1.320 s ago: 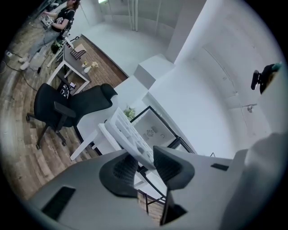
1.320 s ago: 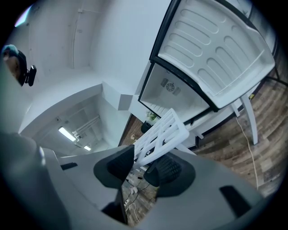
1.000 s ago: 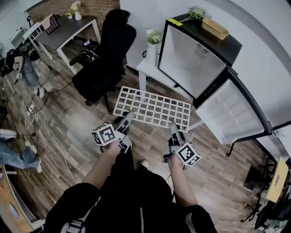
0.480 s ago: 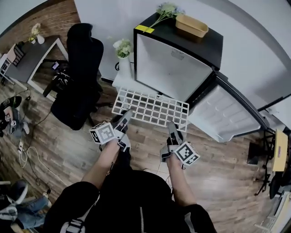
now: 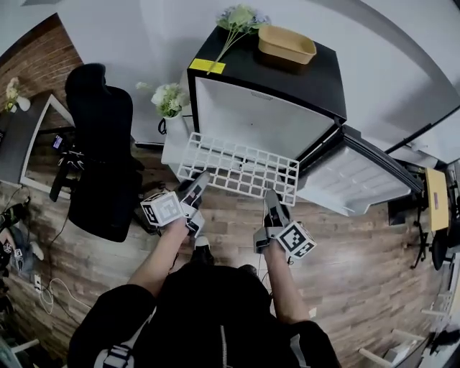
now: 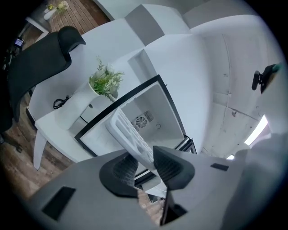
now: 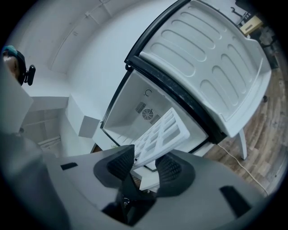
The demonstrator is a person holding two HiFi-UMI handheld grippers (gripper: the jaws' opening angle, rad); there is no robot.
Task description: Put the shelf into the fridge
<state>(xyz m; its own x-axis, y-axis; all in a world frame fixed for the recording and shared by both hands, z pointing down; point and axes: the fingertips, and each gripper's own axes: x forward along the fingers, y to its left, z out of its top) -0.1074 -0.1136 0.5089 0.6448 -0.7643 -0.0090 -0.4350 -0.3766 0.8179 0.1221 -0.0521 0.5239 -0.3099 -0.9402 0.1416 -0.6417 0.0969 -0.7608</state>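
Observation:
A white grid shelf (image 5: 237, 167) hangs level in the air, its far edge at the mouth of the open black fridge (image 5: 266, 118). My left gripper (image 5: 198, 185) is shut on the shelf's near edge at the left. My right gripper (image 5: 271, 203) is shut on the same edge at the right. In the left gripper view the shelf (image 6: 128, 132) runs from between the pads of the left gripper (image 6: 146, 162) toward the white fridge interior (image 6: 150, 105). In the right gripper view the shelf (image 7: 163, 131) sits between the pads of the right gripper (image 7: 145, 162), with the fridge interior (image 7: 135, 108) beyond.
The fridge door (image 5: 357, 181) stands open to the right, and in the right gripper view the door (image 7: 211, 58) fills the upper right. A tan tray (image 5: 286, 45) and flowers (image 5: 237, 18) lie on the fridge top. A white side table with a vase (image 5: 169, 102) and a black office chair (image 5: 100, 158) stand at left.
Both grippers have carried the shelf across the room toward the fridge. The fridge now stands straight ahead with the shelf's far edge at its opening. The chair has slid to the left of view.

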